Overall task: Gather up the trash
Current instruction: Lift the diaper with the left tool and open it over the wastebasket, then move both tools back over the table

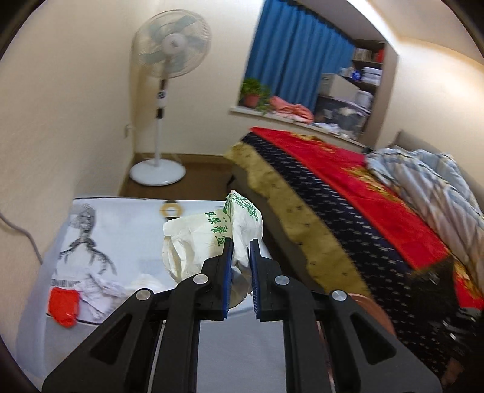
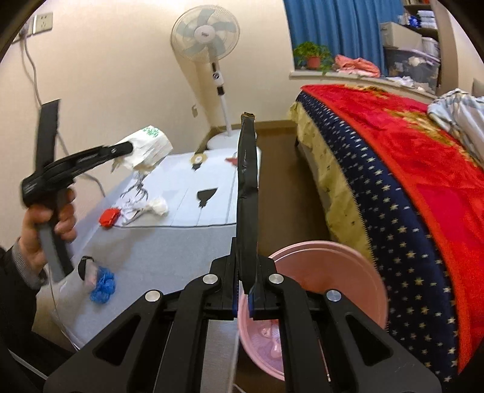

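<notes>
Cream walls (image 1: 75, 105), a white fan (image 1: 169, 45) in the corner, blue curtain (image 1: 296, 54) above a red-covered bed (image 2: 408, 145).

A lived-in bedroom in a home.

A bed (image 2: 402, 169) with a red blanket (image 1: 372, 193) over a star-patterned navy cover and a rumpled striped quilt (image 1: 429, 181) fills one side. A white pedestal fan (image 1: 165, 90) stands in the corner by cream walls, with a wall socket (image 2: 42, 22) above a trailing cord. Blue curtains (image 1: 290, 57) hang at a window ledge holding a potted plant (image 1: 252, 90) and pink laundry (image 1: 290, 108), beside cluttered shelves (image 1: 363, 69).
</notes>
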Tool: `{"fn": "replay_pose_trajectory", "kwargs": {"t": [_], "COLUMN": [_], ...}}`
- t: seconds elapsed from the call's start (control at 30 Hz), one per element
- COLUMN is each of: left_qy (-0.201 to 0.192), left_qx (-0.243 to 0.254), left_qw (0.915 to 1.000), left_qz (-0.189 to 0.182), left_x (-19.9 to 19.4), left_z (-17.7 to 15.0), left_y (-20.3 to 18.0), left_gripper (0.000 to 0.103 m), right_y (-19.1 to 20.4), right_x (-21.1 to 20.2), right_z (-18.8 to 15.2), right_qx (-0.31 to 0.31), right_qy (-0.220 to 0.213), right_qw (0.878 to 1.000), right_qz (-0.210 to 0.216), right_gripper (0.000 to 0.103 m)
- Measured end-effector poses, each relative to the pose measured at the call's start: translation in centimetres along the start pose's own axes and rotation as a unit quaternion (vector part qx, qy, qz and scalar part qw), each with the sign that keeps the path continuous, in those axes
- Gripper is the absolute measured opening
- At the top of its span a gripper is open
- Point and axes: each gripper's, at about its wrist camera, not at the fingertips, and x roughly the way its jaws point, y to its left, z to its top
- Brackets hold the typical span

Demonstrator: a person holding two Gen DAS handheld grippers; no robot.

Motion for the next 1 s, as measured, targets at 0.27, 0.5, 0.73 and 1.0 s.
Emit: {"fn": "replay_pose_trajectory", "kwargs": {"t": [0.27,0.5,0.73,1.0], "left_qy": [0.041,0.082,0.126,0.120], "left_qx": [0.033,0.064,0.082,0.074], "left_qw": [0.9962,0.9917,0.9859,0.9899], "left_qz": [-0.069,-0.076,-0.073,0.017], "left_x": [0.4,2.5,5.4,5.7], "left_z": [-3.8,-6.7,-8.5,-8.3], "left_y": [-11.1,-17.3,-19.4,-17.5], "left_gripper": [0.011,0.011,0.018,0.088], "right_y": [-4.1,-7.5,-9.3,-9.8], "right_x": [-2.6,-2.5,-1.9,-0.6], "right_z": [-0.4,-1.2,-1.9,-2.4], "right_qx": [0.011,0.025,0.033,0.030], "right_qy": [-0.019,0.004,0.025,0.048], "right_qw": [0.999,0.998,0.996,0.994], "right_qz": [-0.036,-0.063,-0.085,-0.096], "right_gripper": [0.005,0.005,0.004,0.005]}}
